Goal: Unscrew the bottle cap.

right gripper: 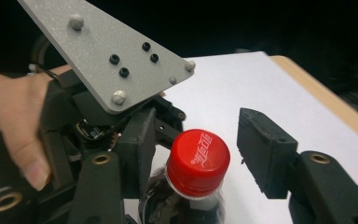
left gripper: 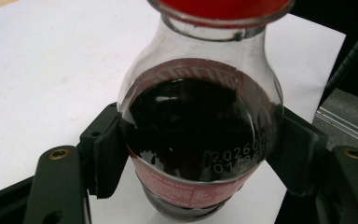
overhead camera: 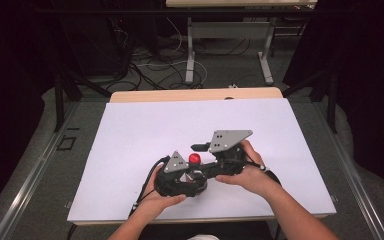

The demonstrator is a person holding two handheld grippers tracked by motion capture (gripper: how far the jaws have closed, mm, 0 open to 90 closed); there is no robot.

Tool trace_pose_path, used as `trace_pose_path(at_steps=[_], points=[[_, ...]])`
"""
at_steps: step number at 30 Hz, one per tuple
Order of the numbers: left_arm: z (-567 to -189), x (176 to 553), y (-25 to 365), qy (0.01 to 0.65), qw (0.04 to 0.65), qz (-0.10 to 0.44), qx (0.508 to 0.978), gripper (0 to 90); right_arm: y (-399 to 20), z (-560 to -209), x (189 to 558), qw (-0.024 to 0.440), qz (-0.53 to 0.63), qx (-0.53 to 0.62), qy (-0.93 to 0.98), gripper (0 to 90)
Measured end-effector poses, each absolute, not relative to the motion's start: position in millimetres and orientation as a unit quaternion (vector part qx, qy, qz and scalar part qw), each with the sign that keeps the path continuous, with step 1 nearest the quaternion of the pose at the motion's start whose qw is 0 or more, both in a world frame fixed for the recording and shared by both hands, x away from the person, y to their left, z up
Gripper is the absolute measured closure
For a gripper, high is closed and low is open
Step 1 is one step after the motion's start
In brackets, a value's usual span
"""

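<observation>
1 bottle w/ 1 red cap, ctr frame; 2 grippers, L & R; 1 white sheet; 1 table.

A flat white rectangular sheet covers the surface; a pale wooden edge shows at its far side; beyond, tangled black and white cables lie on the grey floor beside white metal legs.
</observation>
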State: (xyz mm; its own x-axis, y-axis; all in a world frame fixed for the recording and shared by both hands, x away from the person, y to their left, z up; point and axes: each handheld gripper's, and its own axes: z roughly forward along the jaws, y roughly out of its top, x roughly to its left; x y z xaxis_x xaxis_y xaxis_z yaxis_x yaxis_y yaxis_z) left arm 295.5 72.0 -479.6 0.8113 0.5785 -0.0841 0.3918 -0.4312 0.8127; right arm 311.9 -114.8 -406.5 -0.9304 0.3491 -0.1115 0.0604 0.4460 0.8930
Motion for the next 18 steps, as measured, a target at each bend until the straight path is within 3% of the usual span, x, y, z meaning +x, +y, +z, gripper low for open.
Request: trace_pose_path(at_steps=[9,18], points=[[-481,298,74,0.307,0.447,0.107,0.833,30.1,-107,-415,296,0.186,0.501,0.191,0.824,44.2],[-482,297,73,0.306,0.44,0.113,0.837,30.1,-102,-418,294,0.198,0.506,0.225,0.809,56.9]])
